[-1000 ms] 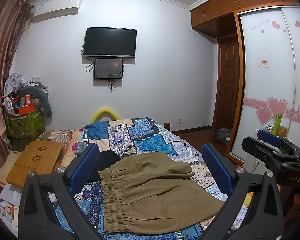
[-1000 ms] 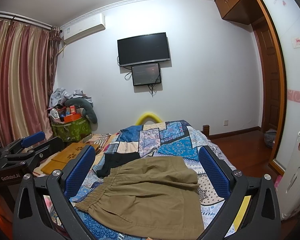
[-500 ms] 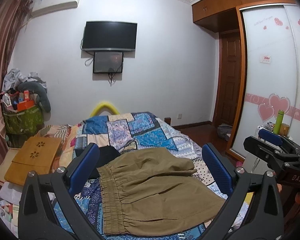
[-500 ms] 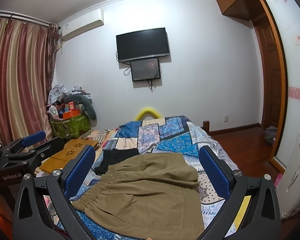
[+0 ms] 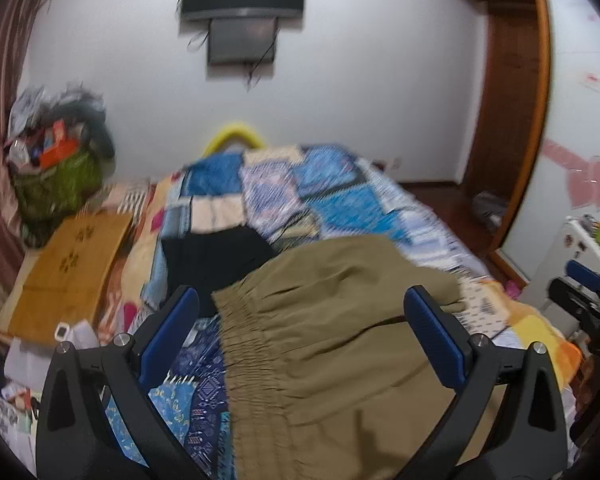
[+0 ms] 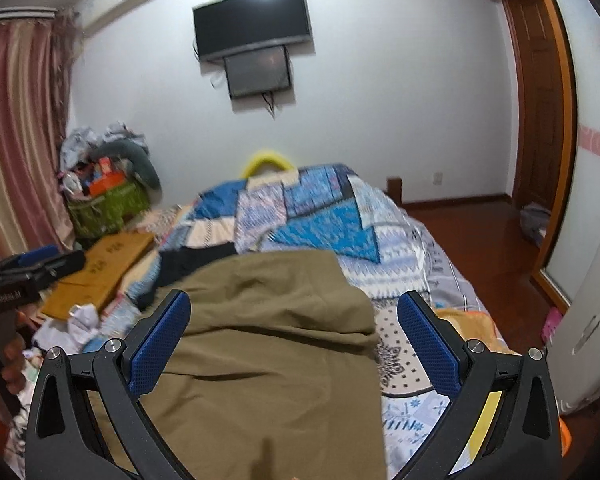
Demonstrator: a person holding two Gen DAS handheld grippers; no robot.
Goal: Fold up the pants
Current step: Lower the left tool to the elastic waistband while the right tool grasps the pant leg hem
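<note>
We hold our left claw [image 5: 302,322] and right claw [image 6: 294,326] spread wide over the brown pants [image 5: 340,344] lying on the bed [image 5: 340,208], and a grab that catches only the top layer could bunch them.

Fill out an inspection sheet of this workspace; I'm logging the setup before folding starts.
Surface: bed with blue patchwork quilt, mostly covered near the camera.
Job's things: olive-khaki elastic-waist pants lying spread on the quilt, some folds at the far end.
Clutter: black garment beside the waistband; wooden lap tray; green basket heaped with items.
Grippers: left gripper and right gripper open over the pants, fingers holding nothing.
Cables: loose wires hanging below the wall-mounted black television.
Surroundings: striped pink curtain, wooden door, white air conditioner.
</note>
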